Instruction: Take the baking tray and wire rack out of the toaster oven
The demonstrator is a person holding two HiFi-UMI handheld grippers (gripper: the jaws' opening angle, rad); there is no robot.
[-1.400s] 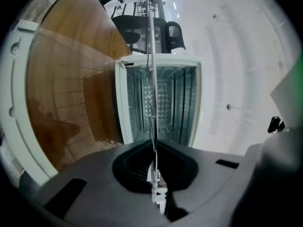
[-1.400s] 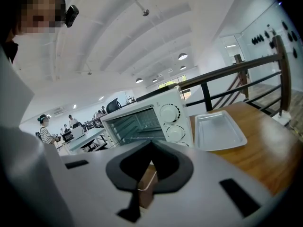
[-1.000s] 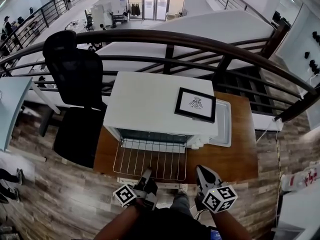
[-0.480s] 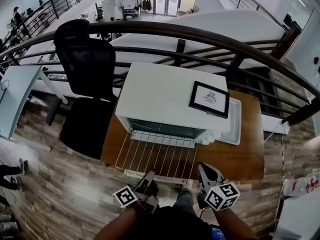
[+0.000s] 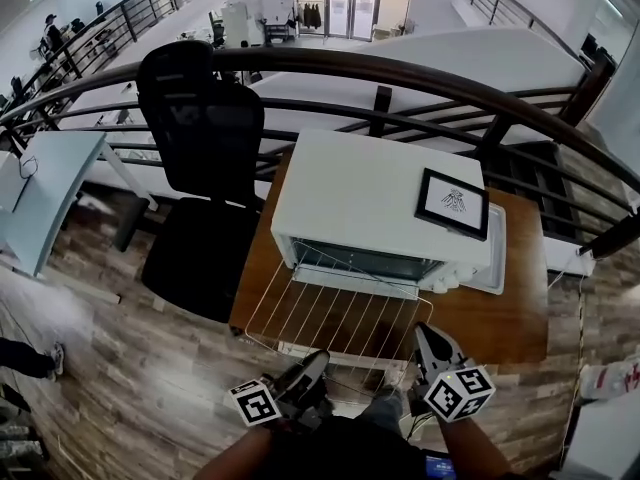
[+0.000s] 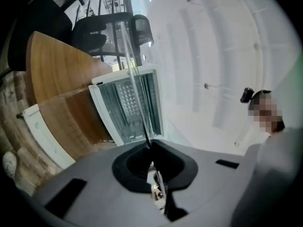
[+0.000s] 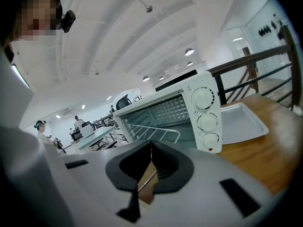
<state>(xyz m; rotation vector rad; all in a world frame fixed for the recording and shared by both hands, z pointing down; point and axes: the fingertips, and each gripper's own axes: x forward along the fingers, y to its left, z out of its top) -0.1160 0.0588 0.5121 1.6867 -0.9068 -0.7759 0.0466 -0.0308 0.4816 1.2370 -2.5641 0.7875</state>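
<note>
The white toaster oven [image 5: 370, 198] stands open on a wooden table [image 5: 505, 318]. The wire rack [image 5: 330, 313] hangs out of its mouth towards me, its near edge past the table's front. My left gripper [image 5: 312, 363] is shut on the rack's near left edge; in the left gripper view one thin wire [image 6: 135, 86] runs from the jaws [image 6: 150, 145] to the oven [image 6: 128, 110]. My right gripper [image 5: 424, 336] is shut at the rack's near right corner, with a wire between its jaws [image 7: 150, 148]. The baking tray [image 5: 497, 263] lies flat on the table right of the oven.
A framed black-and-white marker card [image 5: 453, 204] lies on the oven's top. A black office chair [image 5: 205, 138] stands left of the table. A dark curved railing [image 5: 420, 78] runs behind the table. The oven's knobs [image 7: 206, 110] face the right gripper.
The rack has come further out of the oven towards me, and both grippers have drawn back with it. The left gripper has also rolled.
</note>
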